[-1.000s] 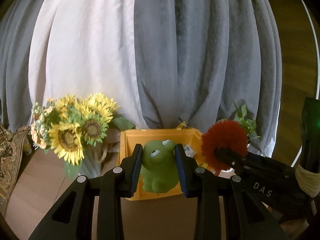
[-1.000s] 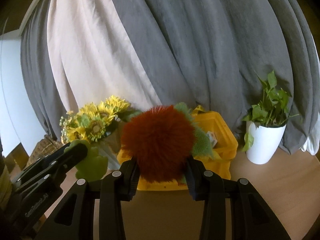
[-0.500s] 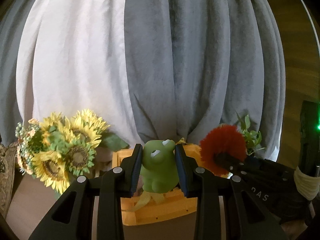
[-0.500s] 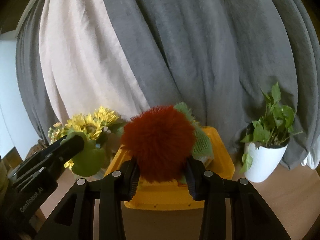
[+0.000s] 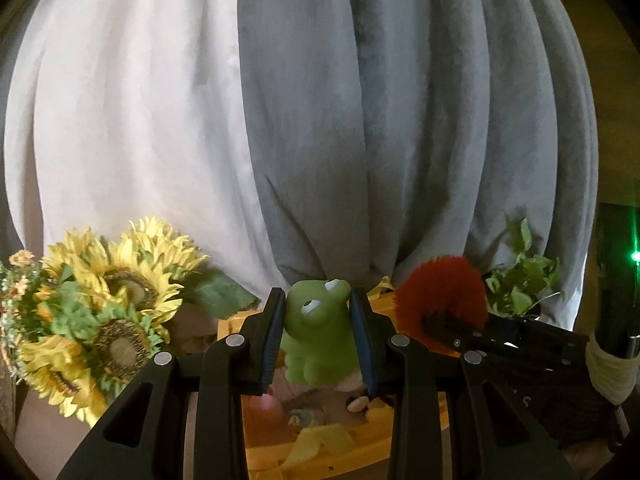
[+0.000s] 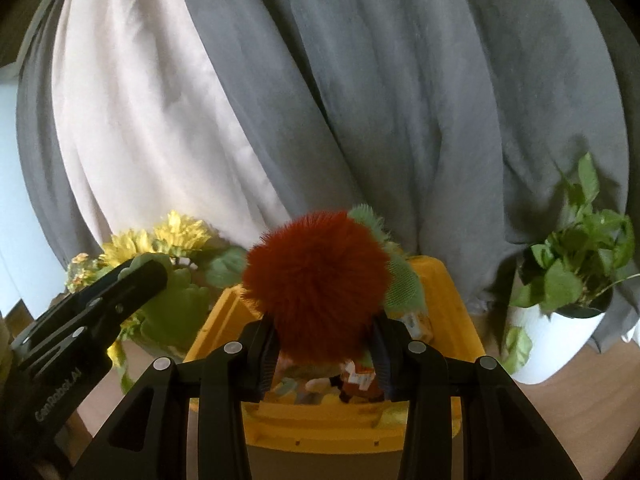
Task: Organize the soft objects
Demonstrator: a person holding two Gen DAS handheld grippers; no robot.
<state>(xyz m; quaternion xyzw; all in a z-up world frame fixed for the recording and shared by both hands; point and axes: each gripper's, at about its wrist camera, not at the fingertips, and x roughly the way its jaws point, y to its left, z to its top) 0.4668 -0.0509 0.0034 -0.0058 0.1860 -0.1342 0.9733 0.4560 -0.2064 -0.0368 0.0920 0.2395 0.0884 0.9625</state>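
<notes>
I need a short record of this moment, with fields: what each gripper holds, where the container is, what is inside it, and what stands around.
left gripper: shut on green frog toy, held above the bin
right gripper: shut on red fluffy toy, held above the bin
yellow bin: below both grippers, on the wooden surface
bin contents: several small toys, too blurred to name
sunflower bouquet: left of the bin
potted plant: right of the bin, in a white pot
background: grey and white curtains

Green frog toy [image 5: 316, 334] upright, clamped above yellow bin [image 6: 448, 280]; red fuzzy pom-pom [image 6: 316, 280] likewise held over it.
</notes>
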